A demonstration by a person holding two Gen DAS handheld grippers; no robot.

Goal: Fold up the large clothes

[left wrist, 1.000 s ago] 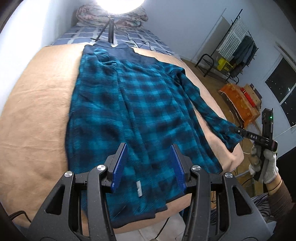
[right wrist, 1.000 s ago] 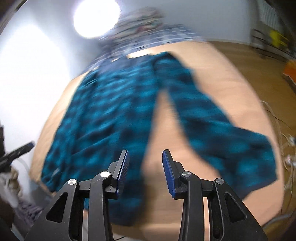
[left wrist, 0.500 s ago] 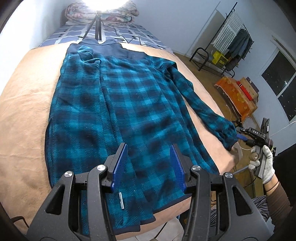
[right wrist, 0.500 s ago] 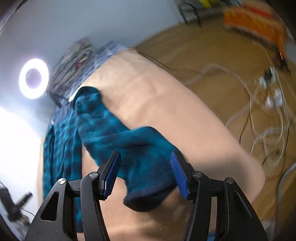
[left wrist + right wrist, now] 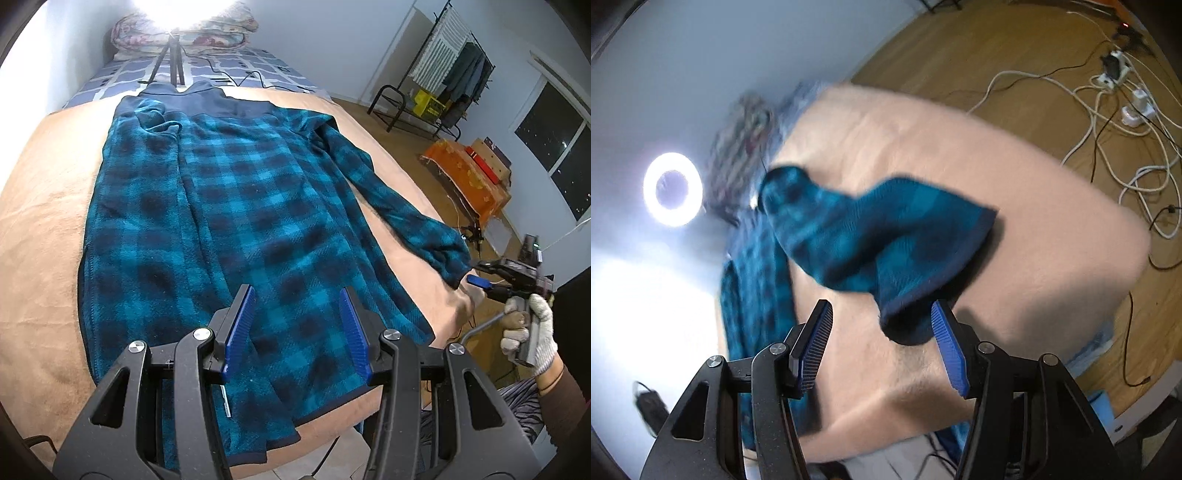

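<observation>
Showing only in the left wrist view: whole plaid robe [image 5: 236,221] flat across tan blanket [image 5: 40,206], left gripper [image 5: 297,332] parted, empty, lower centre. Right wrist view alone: sleeve cuff [image 5: 923,266] at frame centre, right gripper [image 5: 882,347] just widened, nothing pinched. Room: ring light [image 5: 672,189] left, cables [image 5: 1126,110] on wood floor upper right.

R gripper [image 5: 881,339] jaws just opened wider, now at sleeve cuff [image 5: 938,266]

A shirt [image 5: 236,229] is spread on the bed [image 5: 40,206], its sleeve [image 5: 399,199] stretched right; pillows [image 5: 184,31] are piled at the far end.
</observation>
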